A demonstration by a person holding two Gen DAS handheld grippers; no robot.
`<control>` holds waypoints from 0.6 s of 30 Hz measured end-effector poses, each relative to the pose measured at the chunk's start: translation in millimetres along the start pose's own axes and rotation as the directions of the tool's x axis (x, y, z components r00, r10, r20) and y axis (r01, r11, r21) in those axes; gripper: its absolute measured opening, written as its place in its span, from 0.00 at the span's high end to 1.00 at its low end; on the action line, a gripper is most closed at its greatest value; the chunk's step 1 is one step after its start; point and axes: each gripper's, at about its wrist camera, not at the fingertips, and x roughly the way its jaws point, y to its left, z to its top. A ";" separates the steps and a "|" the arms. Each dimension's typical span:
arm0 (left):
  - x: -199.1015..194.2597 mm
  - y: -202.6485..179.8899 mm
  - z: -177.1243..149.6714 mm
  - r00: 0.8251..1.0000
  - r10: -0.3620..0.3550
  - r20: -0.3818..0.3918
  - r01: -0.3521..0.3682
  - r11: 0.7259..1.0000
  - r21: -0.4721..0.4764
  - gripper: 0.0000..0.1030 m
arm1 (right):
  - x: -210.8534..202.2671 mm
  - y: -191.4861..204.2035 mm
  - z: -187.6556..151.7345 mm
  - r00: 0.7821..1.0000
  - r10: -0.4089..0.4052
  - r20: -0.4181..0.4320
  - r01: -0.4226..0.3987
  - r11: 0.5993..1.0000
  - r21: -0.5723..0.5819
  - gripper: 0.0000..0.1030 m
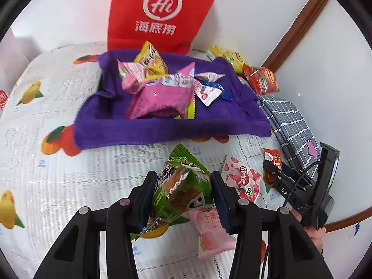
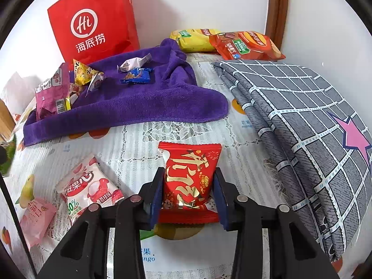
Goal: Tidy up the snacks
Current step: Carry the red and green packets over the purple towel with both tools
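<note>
black left tongs (image 1: 183,200) fill the bottom of the left wrist view, their blue pads pinching a green snack packet (image 1: 180,189) from both sides; the packet is lifted off the surface, crumpled at the middle. just under it lies a pale pink packet (image 1: 210,234), and beside that a white packet with strawberry print (image 1: 241,177), both flat on the white lace tablecloth (image 1: 69,186) printed with oranges and mangoes.

right tongs (image 2: 188,191), seen in the right wrist view, press on the sides of a red packet with gold lettering (image 2: 190,179), which stands upright between the pads with its lower edge by the cloth. to its left lie a white lychee packet (image 2: 89,189) and the pale pink one.

further back, a purple towel (image 1: 162,130) is spread on the surface and carries a heap of snacks: a large pink bag (image 1: 160,102), a yellow packet (image 1: 152,59), a small white and red sweet (image 1: 205,93) and a blue sweet (image 2: 137,75). behind the towel a red paper bag (image 1: 160,11) stands against the white wall. to the right lies a folded grey checked cloth with a pink star (image 2: 302,121), and beyond it, in the corner, a yellow chip bag (image 2: 195,40) and an orange chip bag (image 2: 246,45).
</note>
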 end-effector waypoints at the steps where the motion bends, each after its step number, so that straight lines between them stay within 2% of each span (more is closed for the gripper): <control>1: -3.5 1.2 -1.0 1.000 0.000 0.003 0.000 1.000 0.000 0.57 | -1.1 0.1 -1.3 1.000 0.000 0.000 0.000 1.000 0.006 0.62; 6: -20.9 9.7 -5.8 1.000 -0.020 0.014 0.020 1.000 -0.016 0.57 | -9.3 11.9 -9.4 1.000 -0.027 -0.004 0.027 0.999 -0.020 0.63; 9: -35.6 15.7 -7.1 0.999 -0.019 0.033 0.020 1.000 -0.021 0.57 | -19.6 15.7 -10.3 1.000 0.019 -0.014 -0.019 1.000 0.006 0.63; 18: -62.4 15.8 4.9 0.994 -0.048 0.094 0.052 0.998 -0.031 0.57 | -88.6 24.7 31.7 0.991 0.052 0.120 -0.054 0.998 0.015 0.63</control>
